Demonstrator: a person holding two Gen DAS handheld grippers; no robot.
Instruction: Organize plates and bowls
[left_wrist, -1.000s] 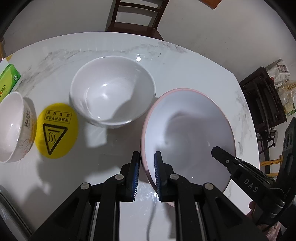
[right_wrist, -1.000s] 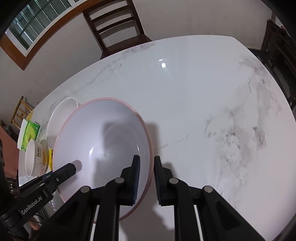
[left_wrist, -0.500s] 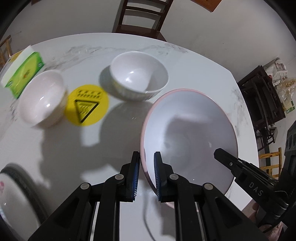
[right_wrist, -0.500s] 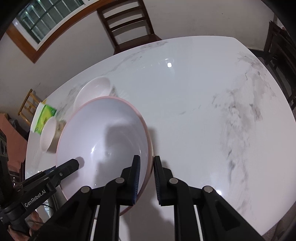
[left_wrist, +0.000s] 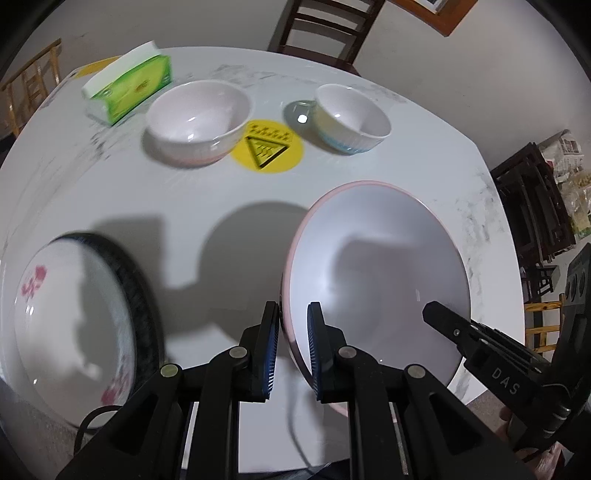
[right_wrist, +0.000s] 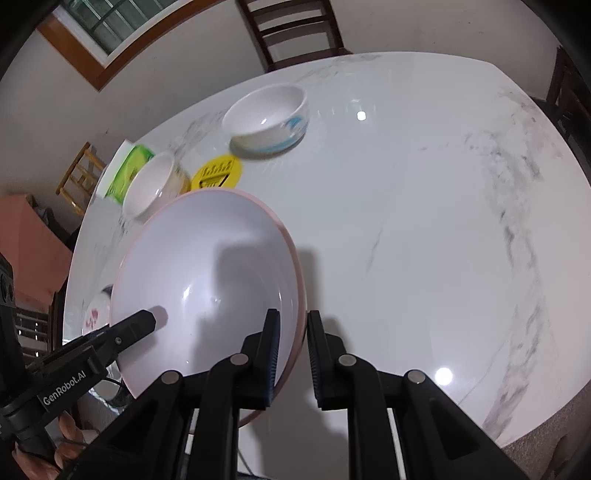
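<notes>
A large white bowl with a pink rim (left_wrist: 376, 269) (right_wrist: 210, 273) is held in the air above the marble table (left_wrist: 184, 199) (right_wrist: 406, 206). My left gripper (left_wrist: 291, 332) is shut on its left rim. My right gripper (right_wrist: 291, 339) is shut on its right rim. A floral plate with a dark rim (left_wrist: 74, 321) lies at the lower left; a sliver of it shows in the right wrist view (right_wrist: 96, 310). Two smaller white bowls stand at the far side, one plain (left_wrist: 197, 125) (right_wrist: 151, 184) and one with blue marks (left_wrist: 351, 118) (right_wrist: 267, 118).
A yellow round warning mat (left_wrist: 267, 146) (right_wrist: 218, 173) lies between the two small bowls. A green tissue box (left_wrist: 129, 86) (right_wrist: 127, 171) sits at the far left. A wooden chair (left_wrist: 321, 29) (right_wrist: 291, 29) stands behind the table. Dark furniture (left_wrist: 532, 206) is at the right.
Both grippers have lifted and pulled the pink-rimmed bowl back toward the near table edge. The small bowls now look farther away, and the floral plate has come fully into the left view.
</notes>
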